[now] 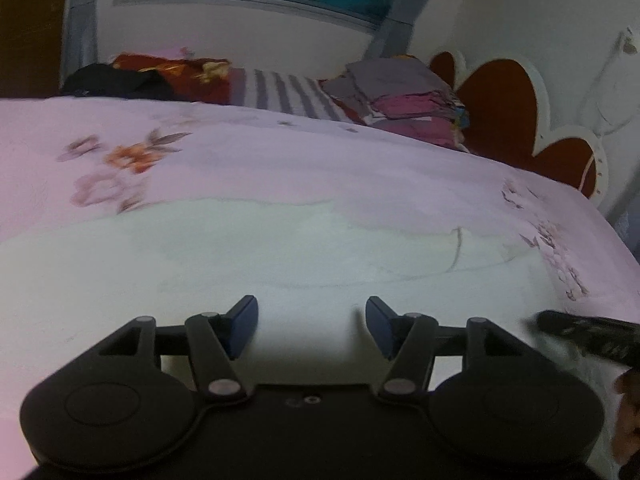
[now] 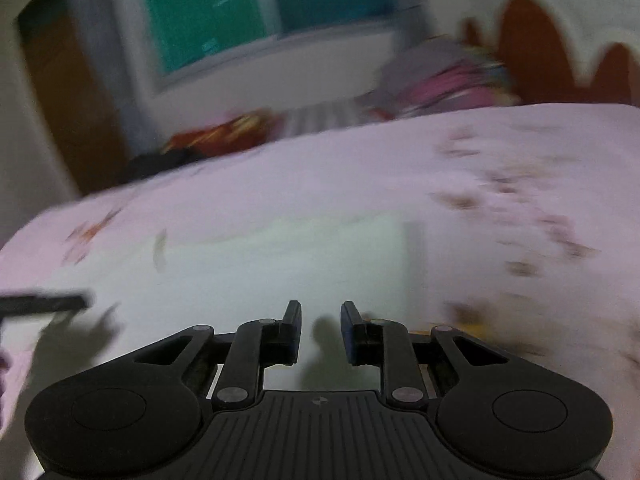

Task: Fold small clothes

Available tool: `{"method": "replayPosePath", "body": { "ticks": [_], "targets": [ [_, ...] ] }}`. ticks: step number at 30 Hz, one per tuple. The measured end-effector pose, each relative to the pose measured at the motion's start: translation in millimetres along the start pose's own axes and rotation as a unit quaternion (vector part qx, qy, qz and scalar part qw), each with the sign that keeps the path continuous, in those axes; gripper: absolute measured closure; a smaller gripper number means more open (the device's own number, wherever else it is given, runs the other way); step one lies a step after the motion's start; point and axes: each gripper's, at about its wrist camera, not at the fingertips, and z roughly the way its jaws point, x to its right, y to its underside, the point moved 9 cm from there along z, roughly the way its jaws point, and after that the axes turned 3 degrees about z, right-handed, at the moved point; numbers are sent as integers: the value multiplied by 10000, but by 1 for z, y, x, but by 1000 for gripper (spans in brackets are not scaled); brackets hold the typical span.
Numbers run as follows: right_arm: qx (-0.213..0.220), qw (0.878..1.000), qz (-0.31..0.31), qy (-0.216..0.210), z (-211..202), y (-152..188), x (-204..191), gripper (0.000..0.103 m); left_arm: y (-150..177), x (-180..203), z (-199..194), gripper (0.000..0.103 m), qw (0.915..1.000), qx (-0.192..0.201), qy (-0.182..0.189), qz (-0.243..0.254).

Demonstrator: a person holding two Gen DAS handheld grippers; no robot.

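Observation:
A white garment [image 1: 240,248] lies flat on the pink floral bedsheet [image 1: 280,152]. My left gripper [image 1: 311,304] hovers over its near part, open, with nothing between the blue pads. The tip of the right gripper [image 1: 580,328] shows at the right edge of the left wrist view. In the blurred right wrist view the same white garment [image 2: 280,256] spreads under my right gripper [image 2: 321,306], whose jaws stand a narrow gap apart with nothing between them. The left gripper [image 2: 44,304] enters from the left edge there.
A stack of folded clothes [image 1: 404,96] sits at the far side of the bed by a red and white headboard [image 1: 500,112]. A striped cloth [image 1: 288,92], a red patterned cloth [image 1: 172,68] and dark clothes [image 1: 116,82] lie along the far edge under a window.

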Motion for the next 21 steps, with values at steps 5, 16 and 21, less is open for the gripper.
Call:
{"method": "replayPosePath", "body": {
  "ticks": [5, 16, 21],
  "targets": [
    [-294, 9969, -570, -448, 37, 1, -23, 81, 1, -12, 10, 43, 9996, -99, -248, 97],
    [-199, 9963, 343, 758, 77, -54, 73, 94, 6, -32, 4, 44, 9988, -232, -418, 138],
    [-408, 9962, 274, 713, 68, -49, 74, 94, 9, -26, -5, 44, 9989, -168, -379, 212]
  ]
}}
